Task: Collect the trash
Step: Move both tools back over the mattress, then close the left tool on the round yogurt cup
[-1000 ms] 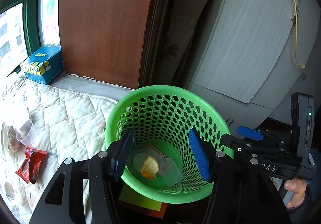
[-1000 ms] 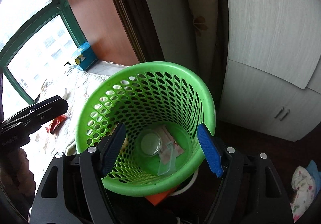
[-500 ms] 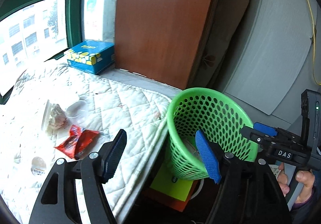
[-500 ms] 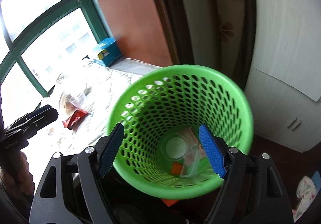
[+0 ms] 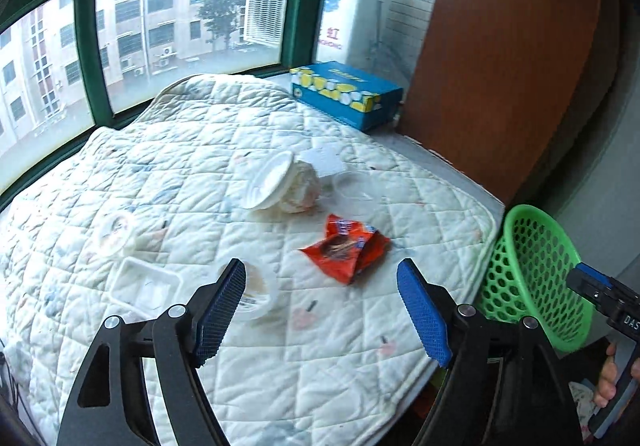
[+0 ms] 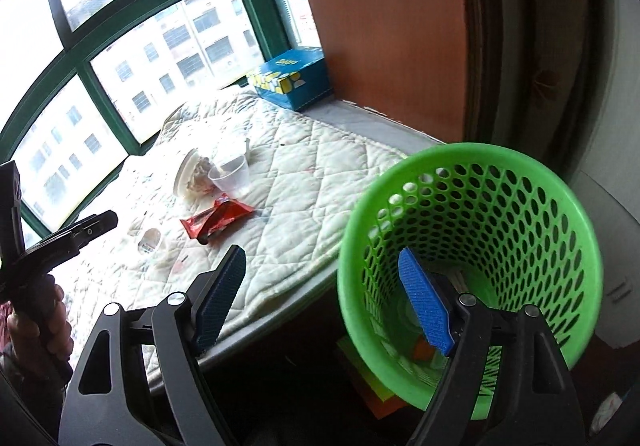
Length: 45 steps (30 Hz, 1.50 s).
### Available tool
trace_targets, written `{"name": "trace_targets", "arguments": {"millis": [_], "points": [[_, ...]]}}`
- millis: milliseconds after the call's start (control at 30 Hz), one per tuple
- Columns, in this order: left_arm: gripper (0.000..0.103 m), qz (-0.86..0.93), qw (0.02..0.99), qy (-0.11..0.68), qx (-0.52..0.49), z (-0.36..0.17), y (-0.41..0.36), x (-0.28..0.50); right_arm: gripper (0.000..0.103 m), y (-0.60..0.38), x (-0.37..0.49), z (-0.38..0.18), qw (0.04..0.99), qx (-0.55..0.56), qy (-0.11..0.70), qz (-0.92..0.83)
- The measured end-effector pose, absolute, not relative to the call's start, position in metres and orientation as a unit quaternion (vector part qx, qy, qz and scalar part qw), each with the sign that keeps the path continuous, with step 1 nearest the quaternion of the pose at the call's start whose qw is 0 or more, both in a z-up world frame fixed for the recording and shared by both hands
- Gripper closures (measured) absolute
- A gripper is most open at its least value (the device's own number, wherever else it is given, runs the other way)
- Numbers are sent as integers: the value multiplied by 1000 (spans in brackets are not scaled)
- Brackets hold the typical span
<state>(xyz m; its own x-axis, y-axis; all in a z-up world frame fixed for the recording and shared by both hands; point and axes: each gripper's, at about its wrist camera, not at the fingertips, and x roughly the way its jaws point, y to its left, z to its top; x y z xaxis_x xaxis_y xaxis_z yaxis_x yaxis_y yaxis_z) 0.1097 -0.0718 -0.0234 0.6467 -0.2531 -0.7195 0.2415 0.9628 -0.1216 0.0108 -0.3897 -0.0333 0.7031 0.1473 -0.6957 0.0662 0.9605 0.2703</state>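
We find the green perforated plastic basket (image 6: pixel 472 246) standing below the edge of the white quilted mattress pad (image 5: pixel 224 182), just beside its right-hand corner. Inside the basket we see a clear plastic piece and something orange at the bottom; we cannot tell more through the blur.

On the pad, the remaining trash lies apart from the basket. Nearest the basket is a crumpled red snack wrapper (image 5: pixel 346 248), torn open and lying flat. Farther from the basket, a round white plastic lid (image 5: pixel 268 180) leans tilted against a crumpled pale wad, and a clear plastic cup (image 6: pixel 232 176) stands just beside them. Farther still lie a shallow round tub (image 5: pixel 256 292), a white rectangular tray (image 5: pixel 144 286) and a small round lidded cup (image 5: pixel 114 232). A blue and yellow tissue box (image 5: pixel 346 94) sits at the far end of the pad, against the window.

The left gripper (image 5: pixel 320 310) hovers above the pad with its blue-padded jaws spread wide, holding nothing. The right gripper (image 6: pixel 322 296) is likewise wide open and empty, one pad over the basket mouth, the other over the pad's edge.
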Motion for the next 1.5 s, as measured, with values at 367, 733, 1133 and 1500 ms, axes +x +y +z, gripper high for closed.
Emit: {"name": "trace_targets", "arguments": {"millis": [367,733,1133,1500], "points": [[17,-13,904,428,-24,-49,41,174,25,-316,54,-35,905,108,402,86],[12,14,877,477,-57,-93,107,232,25,-259,92,-48,891,81,428,126],[11,1,860,506,-66,-127,118,267,25,-205,118,-78,869,48,462,170],[35,-11,860,507,-66,-137,116,274,25,-170,135,-101,852,29,481,206]]}}
